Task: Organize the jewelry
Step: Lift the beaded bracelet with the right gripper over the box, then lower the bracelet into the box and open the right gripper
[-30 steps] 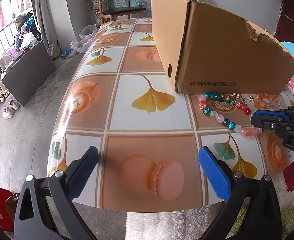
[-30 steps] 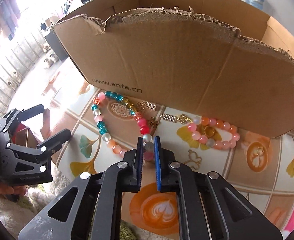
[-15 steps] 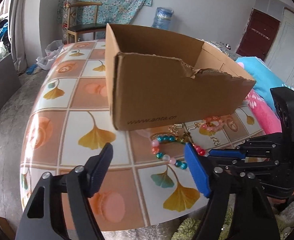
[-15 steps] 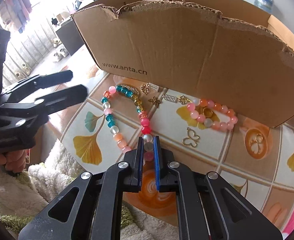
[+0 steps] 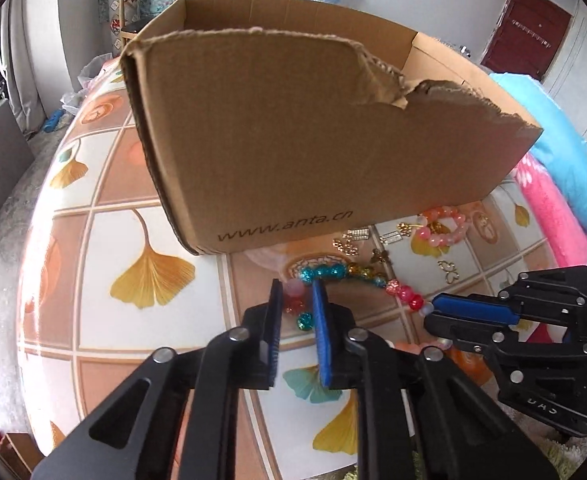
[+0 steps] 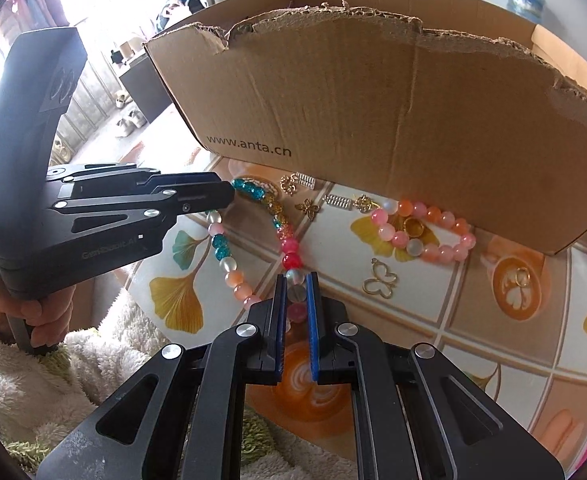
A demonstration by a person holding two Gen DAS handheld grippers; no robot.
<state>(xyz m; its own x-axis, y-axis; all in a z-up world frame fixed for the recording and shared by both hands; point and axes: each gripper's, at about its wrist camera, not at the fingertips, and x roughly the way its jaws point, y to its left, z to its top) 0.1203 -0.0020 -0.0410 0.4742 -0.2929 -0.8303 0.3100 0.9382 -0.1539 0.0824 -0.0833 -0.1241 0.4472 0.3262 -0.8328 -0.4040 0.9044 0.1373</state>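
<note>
- The table's near edge (image 6: 181,332) runs just under both tools, with fluffy white fabric (image 6: 53,364) below it; the tiled top is bare to the left of the box in the left wrist view, the widest free room there.
- The right gripper (image 6: 296,280) points steeply down at the near edge, its blue pads clamped on the near end of the long bead strand (image 6: 289,258), pale beads sitting between them.
- The left gripper (image 5: 296,286) comes in from the left, tilted down, a hand (image 6: 33,312) wrapped round its handle; its jaws are closing on the far end of the same strand, a pink bead between the tips. Whether the pads already press on it is hard to judge, but they look to be touching it.
- One long strand of teal, pink, red and clear beads lies looped on the table between the two tools.
- One pink-and-orange bead bracelet (image 6: 425,232) lies further right, touching the foot of the box, a gold ring (image 6: 412,226) inside its loop.
- Small gold pieces lie between strand and box: one open butterfly outline (image 6: 380,278), one solid butterfly charm (image 6: 307,209), two bar clasps and a couple of ornate charms; another thin ring (image 6: 521,278) rests on a coffee-print tile.
- One cardboard box (image 6: 373,100), open-topped with a torn front rim, stands behind everything and walls off the far side.
</note>
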